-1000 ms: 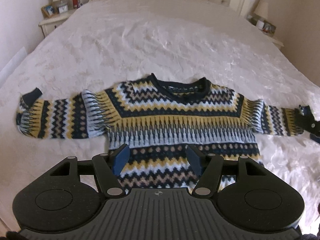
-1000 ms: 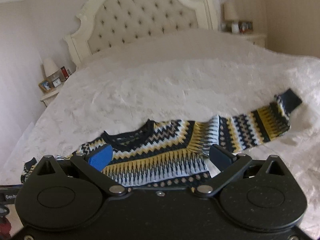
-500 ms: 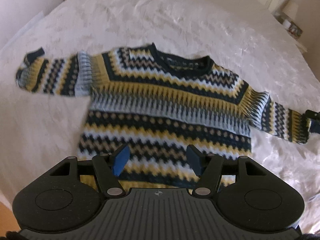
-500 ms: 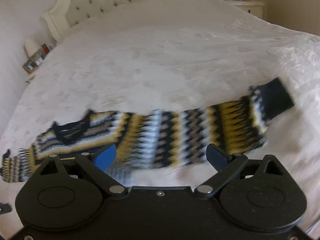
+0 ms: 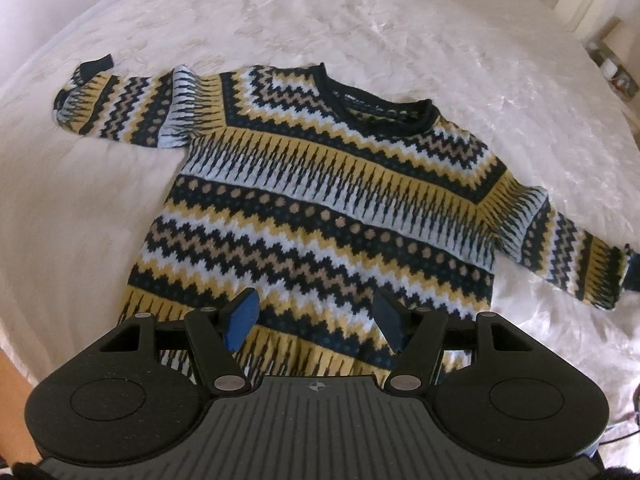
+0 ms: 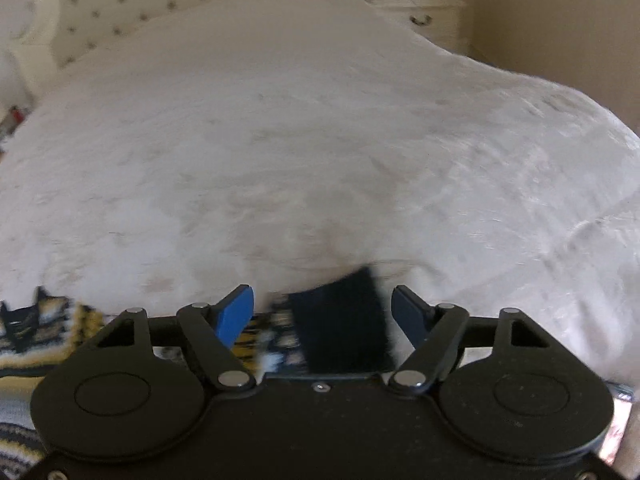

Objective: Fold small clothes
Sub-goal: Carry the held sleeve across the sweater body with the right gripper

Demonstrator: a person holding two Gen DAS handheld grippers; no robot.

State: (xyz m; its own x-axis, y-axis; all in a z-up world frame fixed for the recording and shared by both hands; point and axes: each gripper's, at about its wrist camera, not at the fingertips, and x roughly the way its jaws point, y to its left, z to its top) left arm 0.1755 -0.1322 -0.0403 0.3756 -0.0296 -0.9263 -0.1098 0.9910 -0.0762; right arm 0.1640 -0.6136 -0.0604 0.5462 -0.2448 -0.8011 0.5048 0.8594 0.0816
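Sweater (image 5: 332,208) flat on bed (image 5: 360,20), sleeves spread sideways. Right gripper (image 6: 322,312) nearest, jaws apart straddling the dark cuff (image 6: 340,320). Left gripper (image 5: 316,316) apart, empty, over the hem.

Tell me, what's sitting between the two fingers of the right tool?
In the right wrist view, the jumper's dark cuff lies between the open fingers of the right tool, untouched.

The sweater (image 5: 328,200) is showing a chunky, matt knit with a ribbed dark cuff (image 6: 340,328). The bedspread (image 5: 360,32) is looking like soft, faintly shiny crinkled cloth. Both grippers' black bodies are appearing as matt speckled plastic with small shiny metal pins.
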